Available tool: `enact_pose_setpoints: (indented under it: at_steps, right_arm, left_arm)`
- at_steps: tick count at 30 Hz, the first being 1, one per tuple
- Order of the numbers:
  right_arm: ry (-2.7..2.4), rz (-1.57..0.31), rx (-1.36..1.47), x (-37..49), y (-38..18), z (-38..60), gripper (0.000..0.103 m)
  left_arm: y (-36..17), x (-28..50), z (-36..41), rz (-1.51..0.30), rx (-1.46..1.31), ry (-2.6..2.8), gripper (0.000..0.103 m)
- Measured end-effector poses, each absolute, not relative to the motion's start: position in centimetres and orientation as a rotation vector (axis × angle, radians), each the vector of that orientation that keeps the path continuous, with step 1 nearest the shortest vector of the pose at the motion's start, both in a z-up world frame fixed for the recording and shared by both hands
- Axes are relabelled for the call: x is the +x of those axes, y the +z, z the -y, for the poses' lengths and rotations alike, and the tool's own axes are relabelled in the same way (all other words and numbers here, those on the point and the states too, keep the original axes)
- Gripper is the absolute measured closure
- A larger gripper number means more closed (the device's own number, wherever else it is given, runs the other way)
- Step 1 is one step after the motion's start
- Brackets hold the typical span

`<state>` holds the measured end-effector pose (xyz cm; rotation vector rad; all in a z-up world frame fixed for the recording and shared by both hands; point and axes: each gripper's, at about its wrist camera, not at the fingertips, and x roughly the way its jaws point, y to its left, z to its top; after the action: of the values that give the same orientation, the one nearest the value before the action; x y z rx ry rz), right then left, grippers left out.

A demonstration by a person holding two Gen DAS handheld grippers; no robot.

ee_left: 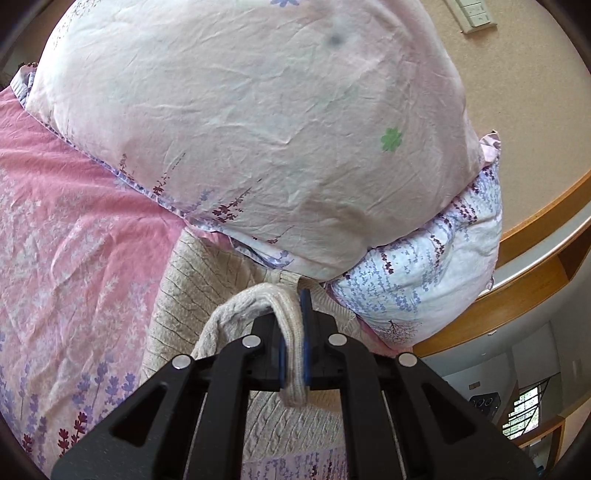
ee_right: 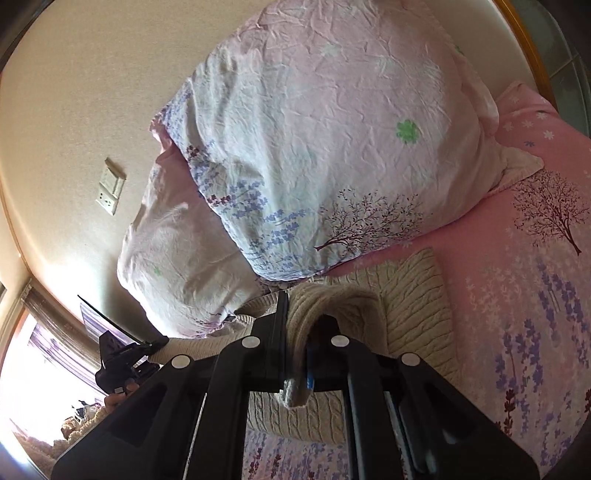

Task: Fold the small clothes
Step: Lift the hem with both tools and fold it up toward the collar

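Note:
A cream cable-knit garment (ee_left: 192, 295) lies on the pink floral bedspread (ee_left: 74, 229), right below the pillows. My left gripper (ee_left: 293, 314) is shut on a ribbed edge of it, and a loop of knit arches over the left finger. In the right wrist view the same knit garment (ee_right: 413, 306) spreads out to the right, and my right gripper (ee_right: 299, 325) is shut on another bunched ribbed edge. The left gripper (ee_right: 122, 354) shows there at the lower left, with part of a hand behind it.
A large pale floral pillow (ee_left: 236, 122) leans over a second pillow (ee_left: 424, 273) just beyond the garment, against a beige wall (ee_left: 517, 110) with a switch plate (ee_left: 474, 14). A wooden bed frame (ee_left: 517, 295) runs along the right. A bright window (ee_right: 44, 369) sits at the lower left.

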<state>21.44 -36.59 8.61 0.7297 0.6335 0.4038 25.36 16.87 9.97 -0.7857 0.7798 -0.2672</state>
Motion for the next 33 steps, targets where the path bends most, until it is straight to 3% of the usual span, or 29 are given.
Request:
enact_pose_setpoints:
  at_steps: [14, 16, 17, 19, 21, 23, 25, 33]
  right_arm:
    - [0.126, -0.891, 0.861, 28.6, 2.7, 36.5, 0.094]
    - [0.124, -0.911, 0.889, 29.0, 2.6, 36.5, 0.084]
    - [0.128, -0.903, 0.901, 29.0, 2.7, 36.6, 0.08]
    - [0.135, -0.872, 0.899, 28.9, 3.4, 36.6, 0.057]
    - [0.146, -0.843, 0.885, 28.8, 4.3, 36.6, 0.052]
    - [0.148, -0.834, 0.866, 28.7, 5.0, 36.7, 0.052]
    - [0.146, -0.822, 0.845, 28.2, 5.5, 37.1, 0.052]
    - [0.107, -0.843, 0.614, 23.6, 6.6, 39.0, 0.052]
  left_arm:
    - [3.6, 31.7, -15.2, -0.979, -0.807, -0.113, 0.096]
    - [3.3, 32.0, -15.1, -0.997, -0.816, -0.105, 0.094]
    - [3.2, 32.1, -15.1, -1.0, -0.823, -0.103, 0.089]
    - [3.3, 32.3, -14.9, -0.997, -0.841, -0.119, 0.076]
    - [3.8, 32.5, -14.6, -0.984, -0.841, -0.134, 0.064]
    - [4.4, 32.7, -14.2, -0.97, -0.824, -0.14, 0.055]
    - [5.0, 32.4, -14.2, -0.954, -0.813, -0.149, 0.054]
    - [7.0, 27.9, -15.2, -0.941, -0.554, -0.13, 0.055]
